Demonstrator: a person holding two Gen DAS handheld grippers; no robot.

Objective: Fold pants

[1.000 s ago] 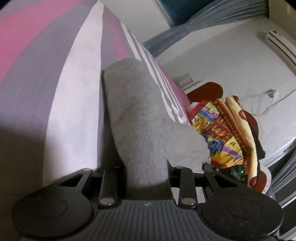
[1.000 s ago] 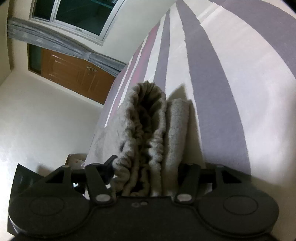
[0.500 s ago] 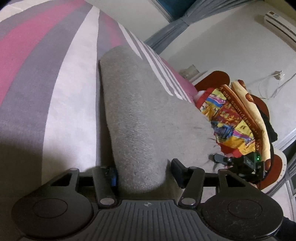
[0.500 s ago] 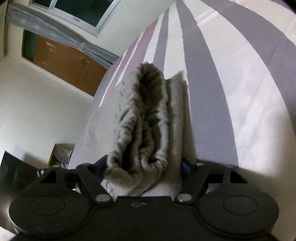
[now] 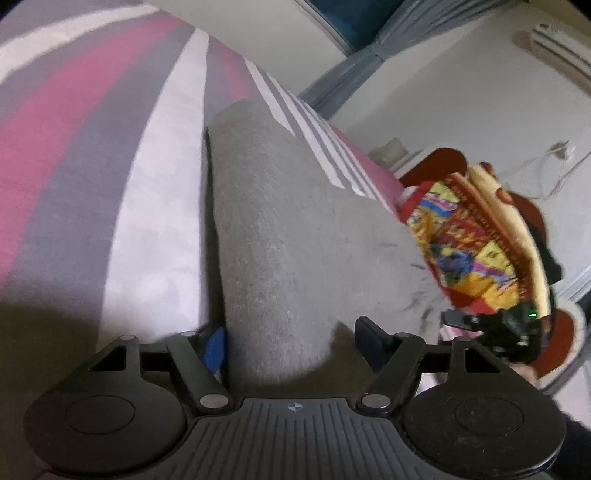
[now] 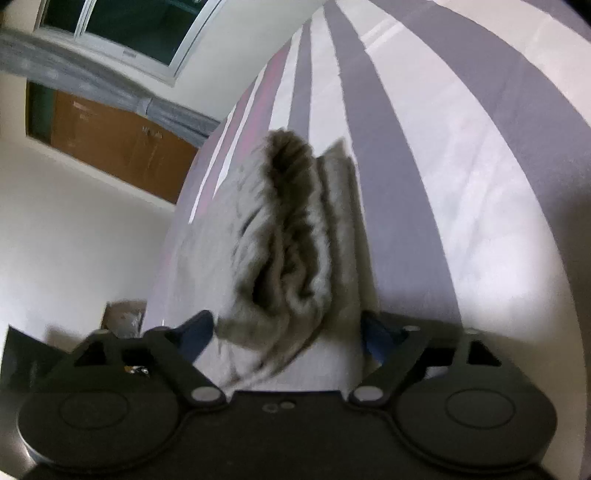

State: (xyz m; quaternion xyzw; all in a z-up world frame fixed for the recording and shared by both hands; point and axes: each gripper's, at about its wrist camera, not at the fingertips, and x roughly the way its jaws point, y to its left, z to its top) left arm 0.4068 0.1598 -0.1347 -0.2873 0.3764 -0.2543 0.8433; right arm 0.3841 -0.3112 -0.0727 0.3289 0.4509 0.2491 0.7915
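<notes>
My left claw [image 5: 291,341] stands open, its jaws having just been opening; the folded end of the grey pants [image 5: 280,236] lies between them. The blue pad on the left finger [image 5: 214,347] sits just beside the cloth, perhaps brushing it, while the right finger stands clear with a gap, so nothing is gripped. The pants lie flat on the bed [image 5: 110,166], on a sheet striped in pink, grey and white, and they run away from me as one thick, smooth, rounded fold

Past the far edge of the bed I see a bright patterned blanket [image 5: 469,236] in red and yellow, heaped near a pale wall, with my other claw's dark body showing in front of it

My right claw [image 6: 286,332] is open wide too, its jaws having just been opening, and the gathered waistband end of the pants [image 6: 291,236] lies between the fingers with neither pad pressing on it. Here the cloth is bunched in several layers, with a dark hollow down the middle, and it rests on the bed [image 6: 461,184] near the edge. Beyond that edge are a brown wooden cabinet [image 6: 110,136] and a window [image 6: 122,33] with grey curtains
</notes>
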